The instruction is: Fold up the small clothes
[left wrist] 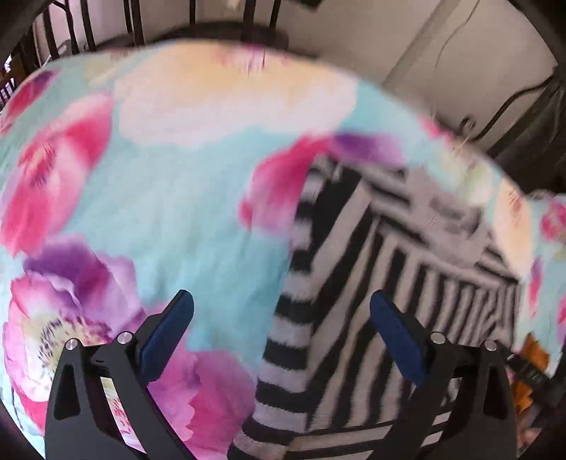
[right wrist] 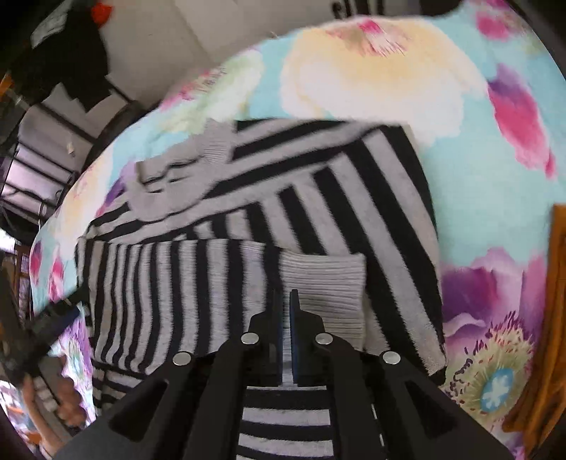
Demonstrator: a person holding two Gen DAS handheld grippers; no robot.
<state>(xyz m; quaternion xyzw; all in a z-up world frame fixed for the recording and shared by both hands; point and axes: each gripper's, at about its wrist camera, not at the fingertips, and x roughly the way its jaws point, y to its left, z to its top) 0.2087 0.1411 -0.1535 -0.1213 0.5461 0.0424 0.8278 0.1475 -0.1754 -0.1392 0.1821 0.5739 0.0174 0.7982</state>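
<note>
A black-and-grey striped sweater point(right wrist: 283, 198) lies partly folded on a floral bedspread point(right wrist: 488, 184), its sleeve laid across the body with the grey ribbed cuff point(right wrist: 329, 286) near the front. My right gripper point(right wrist: 286, 304) is shut on the sweater's fabric beside that cuff. In the left wrist view the sweater point(left wrist: 353, 283) lies to the right. My left gripper point(left wrist: 281, 315) is open and empty, hovering over the sweater's left edge and the bedspread point(left wrist: 159, 194).
A dark metal bed frame point(left wrist: 198, 21) and a pale wall point(left wrist: 442, 63) lie beyond the bed. A black rack with dark clothes point(right wrist: 70, 70) stands at the far left. An orange cloth point(right wrist: 552, 318) lies at the right edge.
</note>
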